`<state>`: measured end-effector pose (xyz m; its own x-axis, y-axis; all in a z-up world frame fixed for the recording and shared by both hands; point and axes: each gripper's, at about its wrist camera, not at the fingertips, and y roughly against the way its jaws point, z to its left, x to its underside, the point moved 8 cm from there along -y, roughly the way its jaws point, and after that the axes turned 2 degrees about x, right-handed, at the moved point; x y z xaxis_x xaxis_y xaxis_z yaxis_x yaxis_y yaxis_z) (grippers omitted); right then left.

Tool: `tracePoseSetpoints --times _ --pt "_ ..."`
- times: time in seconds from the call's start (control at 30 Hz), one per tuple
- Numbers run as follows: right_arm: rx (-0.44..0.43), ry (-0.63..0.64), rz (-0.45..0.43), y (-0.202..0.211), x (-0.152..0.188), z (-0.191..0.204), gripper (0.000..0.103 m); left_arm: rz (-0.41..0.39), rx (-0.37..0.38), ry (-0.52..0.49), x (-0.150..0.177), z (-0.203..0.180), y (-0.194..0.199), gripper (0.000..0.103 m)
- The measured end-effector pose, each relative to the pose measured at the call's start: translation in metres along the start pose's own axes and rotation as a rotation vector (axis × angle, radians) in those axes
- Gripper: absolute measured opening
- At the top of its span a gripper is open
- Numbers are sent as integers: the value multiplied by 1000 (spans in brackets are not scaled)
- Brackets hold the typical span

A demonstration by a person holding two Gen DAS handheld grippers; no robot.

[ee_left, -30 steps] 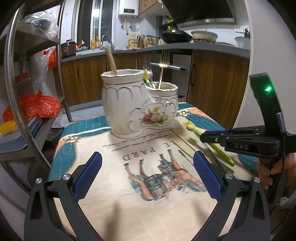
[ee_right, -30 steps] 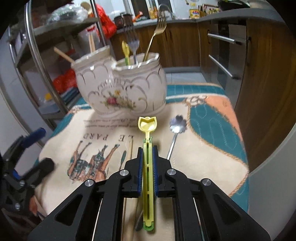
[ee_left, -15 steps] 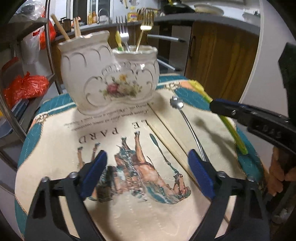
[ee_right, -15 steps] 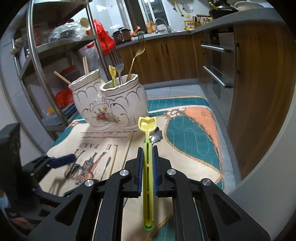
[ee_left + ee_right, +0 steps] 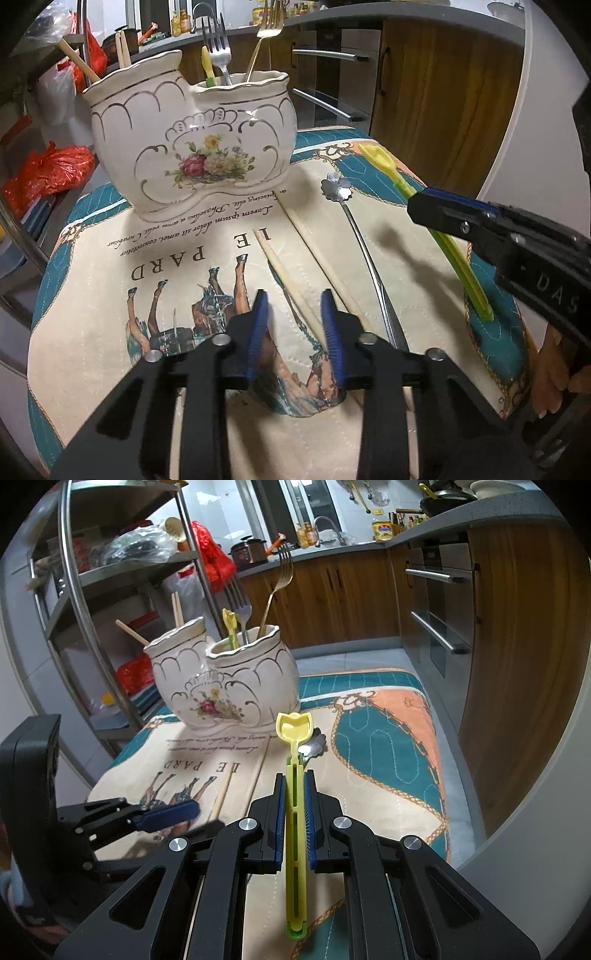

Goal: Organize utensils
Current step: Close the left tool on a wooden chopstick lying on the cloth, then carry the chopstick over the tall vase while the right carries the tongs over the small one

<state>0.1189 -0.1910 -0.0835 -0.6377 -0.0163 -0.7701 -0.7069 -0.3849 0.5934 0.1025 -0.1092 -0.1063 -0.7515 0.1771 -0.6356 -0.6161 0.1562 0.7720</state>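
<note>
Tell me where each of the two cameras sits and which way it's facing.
Left wrist view: sits on the left tongs, angled down at the chopsticks on the placemat; the tongs have just been closing around one chopstick; a hand shows at right.
Right wrist view: sits on the right tongs, facing the ceramic holder; they clamp the yellow-green spoon.
Shared: holder, placemat, metal spoon, and each other's tongs.
</note>
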Motion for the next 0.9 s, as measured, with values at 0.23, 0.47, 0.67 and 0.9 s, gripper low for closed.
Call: tracePoseSetpoints --times 0.23,0.47,0.67,0.9 --pt "-5 -10 1 0 2 -2 10 24 49 52 -8 19 -2 8" --pt "-13 -9 -4 0 2 0 10 17 23 17 -12 46 10 6" --pt "-13 -9 -3 0 2 1 10 54 23 -58 -7 60 14 6" --pt "-10 0 2 -2 2 1 10 69 57 -40 10 69 20 10"
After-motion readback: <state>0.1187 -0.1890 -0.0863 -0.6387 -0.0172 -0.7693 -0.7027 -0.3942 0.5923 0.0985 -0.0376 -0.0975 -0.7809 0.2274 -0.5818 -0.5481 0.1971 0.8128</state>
